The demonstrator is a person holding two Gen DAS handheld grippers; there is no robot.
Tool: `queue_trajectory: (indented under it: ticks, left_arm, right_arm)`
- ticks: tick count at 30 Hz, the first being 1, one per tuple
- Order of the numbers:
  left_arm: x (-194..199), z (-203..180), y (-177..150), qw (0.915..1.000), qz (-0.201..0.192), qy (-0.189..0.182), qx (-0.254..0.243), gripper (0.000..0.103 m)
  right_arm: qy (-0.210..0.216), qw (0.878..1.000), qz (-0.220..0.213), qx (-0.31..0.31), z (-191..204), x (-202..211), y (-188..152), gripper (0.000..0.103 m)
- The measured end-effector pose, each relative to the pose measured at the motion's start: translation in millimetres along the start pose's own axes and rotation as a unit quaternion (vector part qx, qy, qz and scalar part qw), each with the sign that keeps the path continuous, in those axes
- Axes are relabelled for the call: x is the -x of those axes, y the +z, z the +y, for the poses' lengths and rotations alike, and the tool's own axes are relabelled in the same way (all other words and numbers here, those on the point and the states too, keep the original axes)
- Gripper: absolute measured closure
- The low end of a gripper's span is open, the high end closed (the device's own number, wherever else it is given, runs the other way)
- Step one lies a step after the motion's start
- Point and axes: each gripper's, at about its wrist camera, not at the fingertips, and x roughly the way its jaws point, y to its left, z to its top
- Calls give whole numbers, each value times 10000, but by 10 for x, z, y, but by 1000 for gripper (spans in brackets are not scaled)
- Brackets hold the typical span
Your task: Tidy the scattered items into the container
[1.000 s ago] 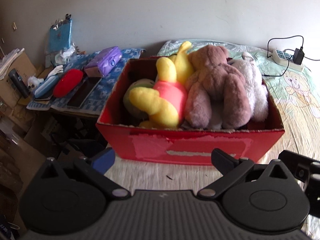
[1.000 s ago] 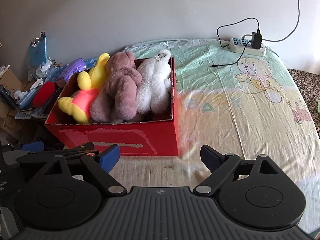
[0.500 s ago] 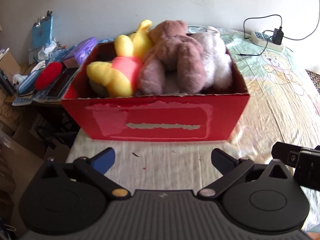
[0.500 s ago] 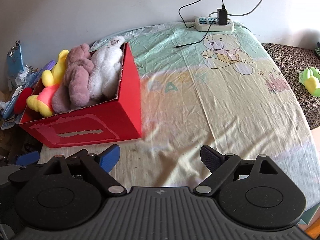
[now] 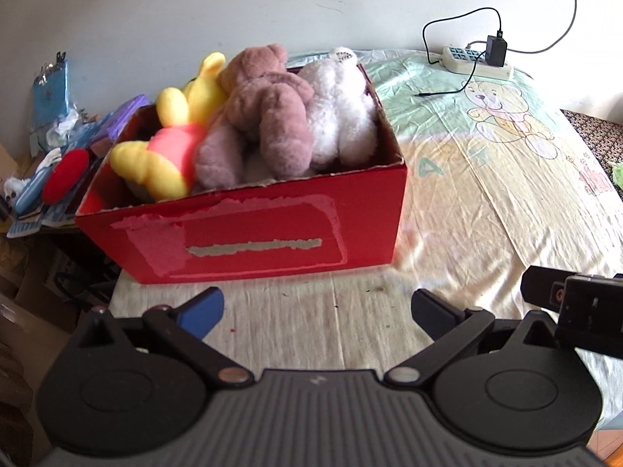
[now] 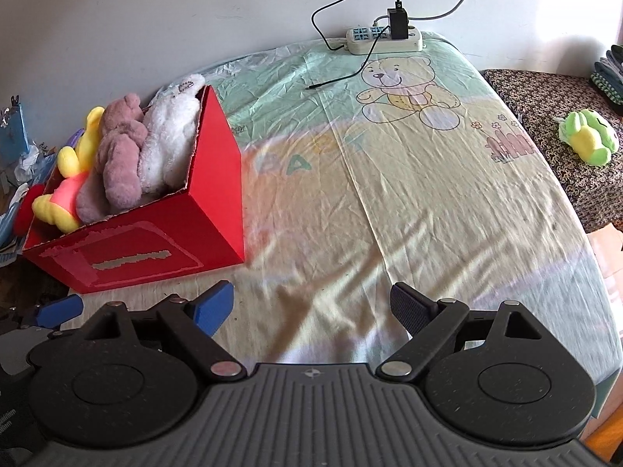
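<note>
Red box (image 5: 249,241) sits at the bed's (image 6: 409,202) left edge, bare sheet rightward.

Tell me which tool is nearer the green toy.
Right. The right tool faces open bed sheet, with the green toy far off to its right. The left tool sits in front of the red box, farther left.
</note>
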Motion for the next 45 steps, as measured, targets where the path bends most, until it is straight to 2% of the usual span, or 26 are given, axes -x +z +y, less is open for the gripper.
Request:
queue_trajectory:
  ticks: [19, 35, 45]
  left_arm:
    - [-171, 419, 87, 9999, 81, -7, 109, 1]
    - [-318, 1137, 129, 9989, 32, 188, 418, 1]
    - [-384, 1452, 133, 9987, -83, 132, 495, 1]
  right_arm:
    - [-90, 9998, 42, 171, 481, -201, 103, 13]
    - [16, 9985, 183, 514, 1098, -431, 110, 13]
    - [-38, 9993, 162, 332, 1300, -536, 58, 13]
